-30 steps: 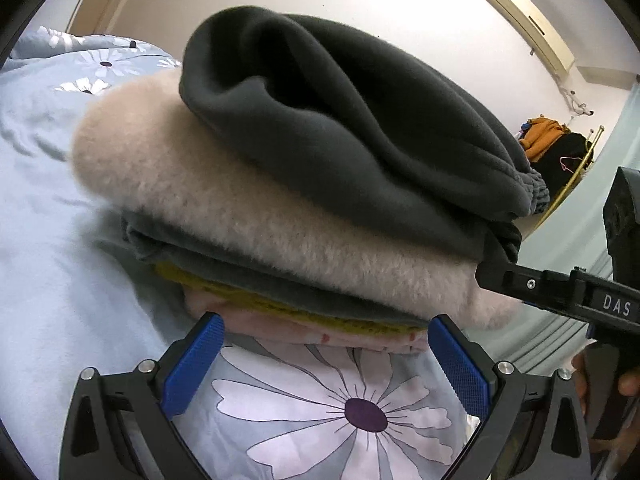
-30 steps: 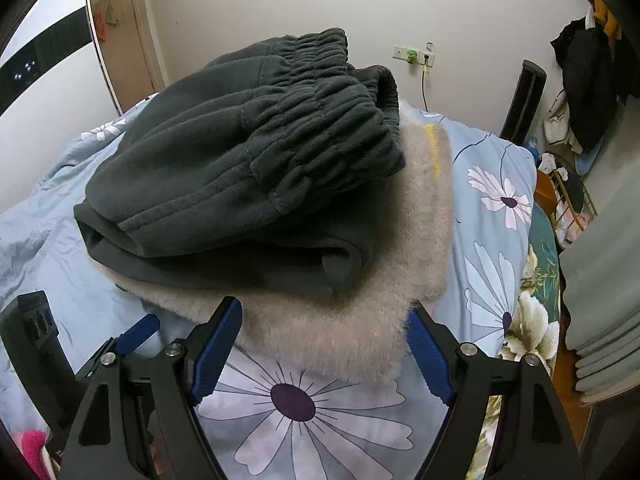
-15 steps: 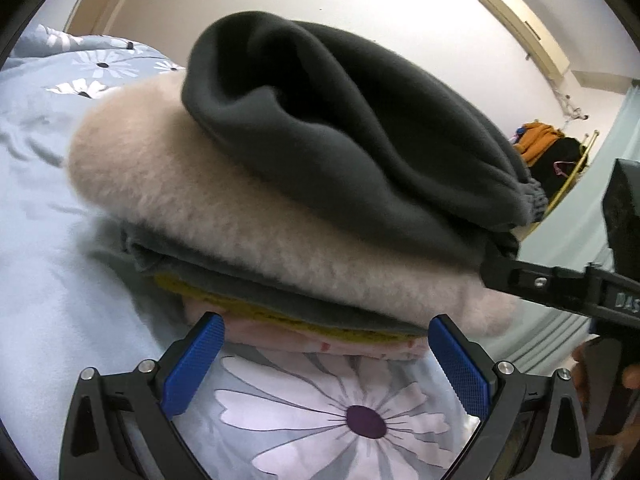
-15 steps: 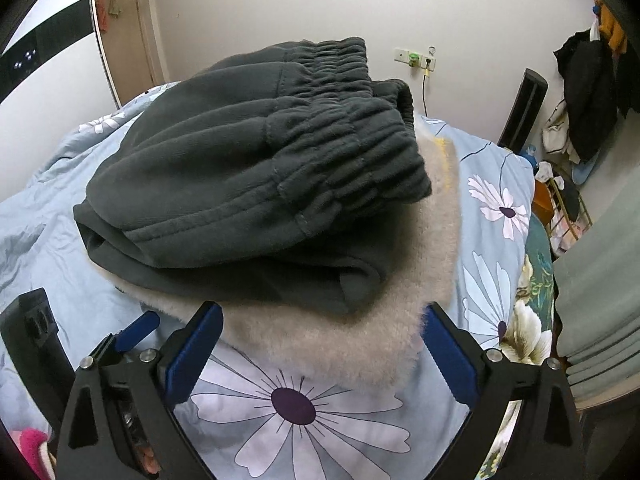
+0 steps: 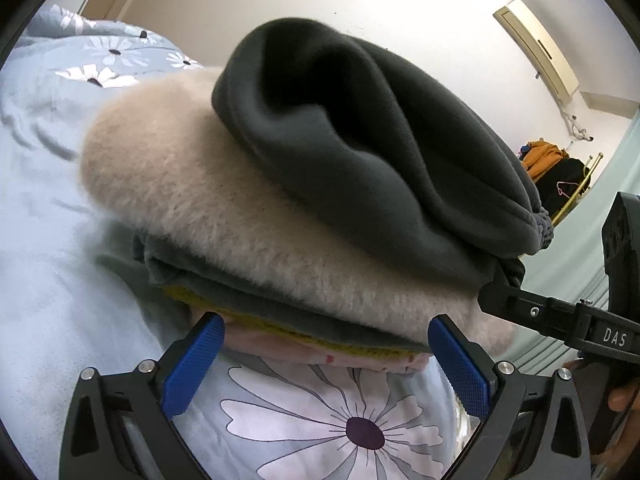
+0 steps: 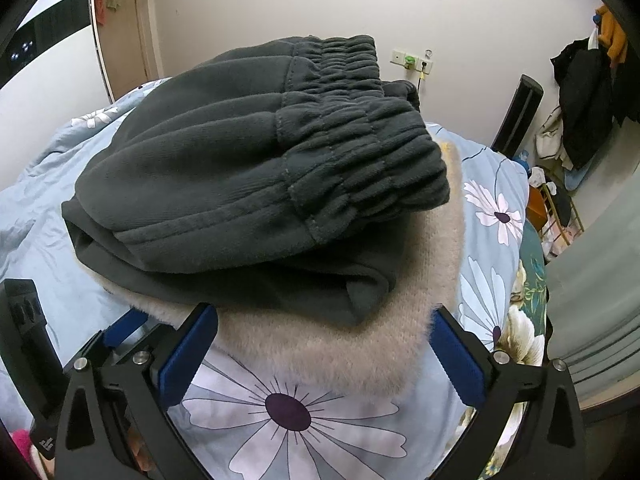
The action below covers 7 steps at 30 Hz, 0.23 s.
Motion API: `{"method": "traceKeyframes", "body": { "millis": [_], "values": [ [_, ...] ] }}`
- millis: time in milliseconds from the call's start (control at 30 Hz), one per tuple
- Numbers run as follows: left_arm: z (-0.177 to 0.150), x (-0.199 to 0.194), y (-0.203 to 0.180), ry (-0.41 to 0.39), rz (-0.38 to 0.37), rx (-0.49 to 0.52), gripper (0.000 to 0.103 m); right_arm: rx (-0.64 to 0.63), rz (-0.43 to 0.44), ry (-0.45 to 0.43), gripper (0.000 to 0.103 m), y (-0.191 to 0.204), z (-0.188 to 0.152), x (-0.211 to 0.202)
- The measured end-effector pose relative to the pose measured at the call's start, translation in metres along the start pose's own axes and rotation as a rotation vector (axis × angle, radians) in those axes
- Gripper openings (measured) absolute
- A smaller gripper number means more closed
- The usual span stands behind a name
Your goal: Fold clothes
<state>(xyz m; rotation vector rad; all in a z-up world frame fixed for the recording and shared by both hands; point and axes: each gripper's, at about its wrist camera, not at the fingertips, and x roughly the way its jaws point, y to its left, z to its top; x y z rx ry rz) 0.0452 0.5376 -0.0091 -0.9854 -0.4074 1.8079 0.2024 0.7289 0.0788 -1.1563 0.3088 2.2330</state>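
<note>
Stacking: folded clothes piled on the bedspread [image 5: 48, 280], filling the centre of both views
Top layer: dark grey fleece trousers [image 6: 256, 184]; elastic waistband [image 6: 360, 136] toward upper right of the right wrist view; rounded fold facing the left wrist camera
Second layer: cream fluffy sweater [image 5: 224, 216]; wider than the trousers, sticking out below and to the left in the left wrist view, along the lower right edge in the right wrist view
Lower layers: grey garment [image 5: 224, 284], then a mustard knit edge [image 5: 352, 346], then a pink garment [image 5: 320, 356] at the bottom, touching the bedspread; seen only in the left wrist view
Left tongs [image 5: 326, 354]: spread wide apart, blue pads on either side of the pile's bottom edge; gripping nothing; contact with the cloth impossible to tell
Right tongs [image 6: 324, 344]: spread wide apart, pads flanking the near edge of the sweater; gripping nothing
Bedspread: pale blue with large white daisies, one flower at lower centre in both views
Background: coats on a rack [image 6: 588, 92] at upper right of the right wrist view; air conditioner [image 5: 538, 50] at upper right of the left wrist view
</note>
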Motion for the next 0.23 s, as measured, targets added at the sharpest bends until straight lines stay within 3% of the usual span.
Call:
{"method": "traceKeyframes", "body": {
  "millis": [233],
  "values": [
    [0.002, -0.0019, 0.0011, -0.001, -0.015, -0.005, 0.103, 0.0, -0.011, 0.004, 0.103, 0.0007, 0.0013, -0.0017]
  ]
}}
